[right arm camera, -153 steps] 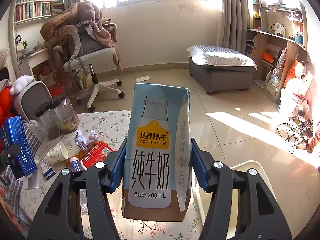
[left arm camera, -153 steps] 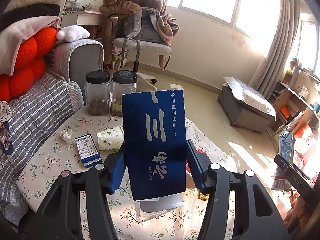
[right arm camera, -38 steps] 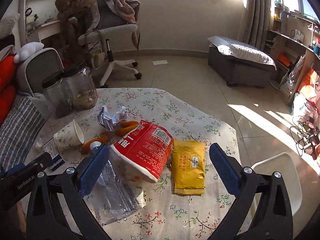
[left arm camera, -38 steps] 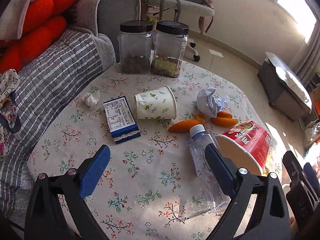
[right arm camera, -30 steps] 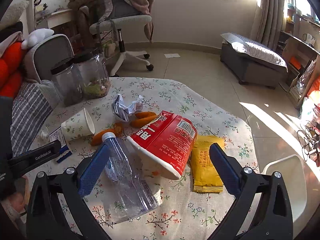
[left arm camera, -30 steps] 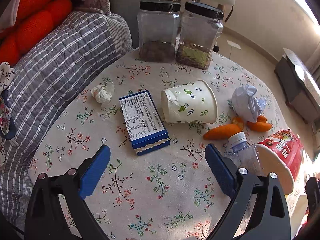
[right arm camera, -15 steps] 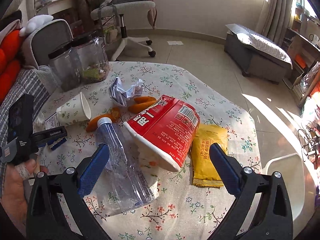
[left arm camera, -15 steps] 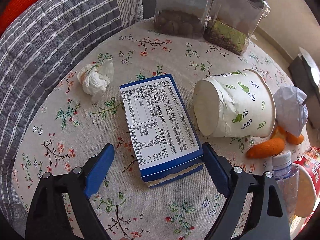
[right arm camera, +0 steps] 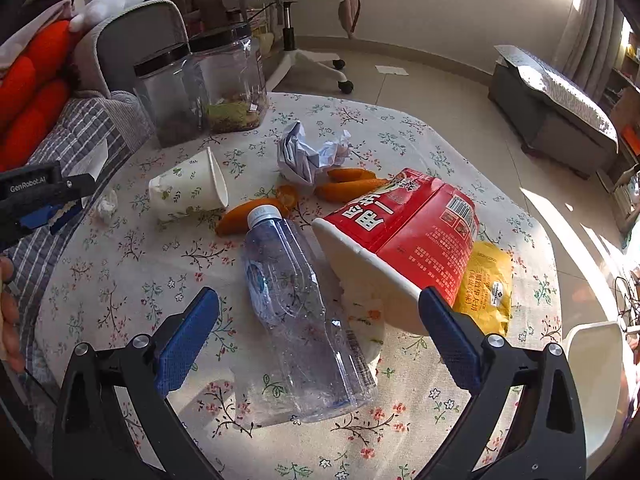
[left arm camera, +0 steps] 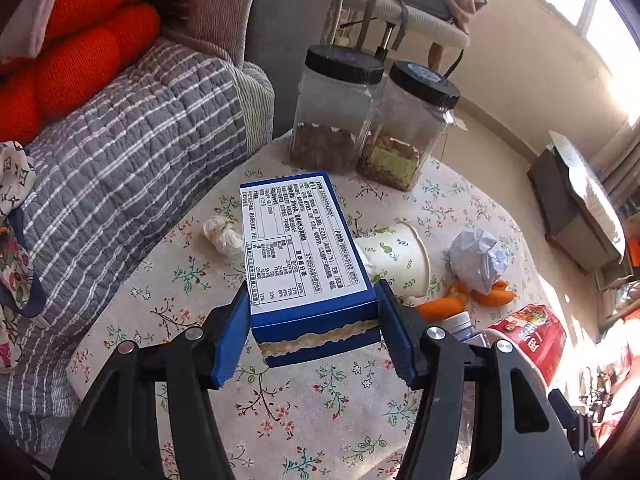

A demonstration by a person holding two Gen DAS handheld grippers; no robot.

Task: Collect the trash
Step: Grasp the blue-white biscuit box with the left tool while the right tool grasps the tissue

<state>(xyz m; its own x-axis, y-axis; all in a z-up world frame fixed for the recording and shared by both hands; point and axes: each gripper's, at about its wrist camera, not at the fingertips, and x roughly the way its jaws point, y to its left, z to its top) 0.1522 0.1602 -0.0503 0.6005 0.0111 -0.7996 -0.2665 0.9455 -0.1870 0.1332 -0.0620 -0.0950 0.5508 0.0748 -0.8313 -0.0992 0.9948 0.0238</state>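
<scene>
The blue carton [left arm camera: 306,256] is now clamped between the left tool [left arm camera: 312,330] fingers and seems lifted off the worktop [left arm camera: 304,420]; half a second ago it lay flat there between wider fingers. One more piece is collected. The right tool [right arm camera: 318,334] hangs wide, holding nothing, over the plastic bottle [right arm camera: 298,312].

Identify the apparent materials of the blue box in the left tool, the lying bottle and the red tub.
Blue box: printed cardboard, matte, with crisp folded edges.
Bottle: thin clear plastic, glossy; the tablecloth shows through its dented wall.
Red tub: probably coated paper or foam, with a printed red sleeve and a white rim.
</scene>
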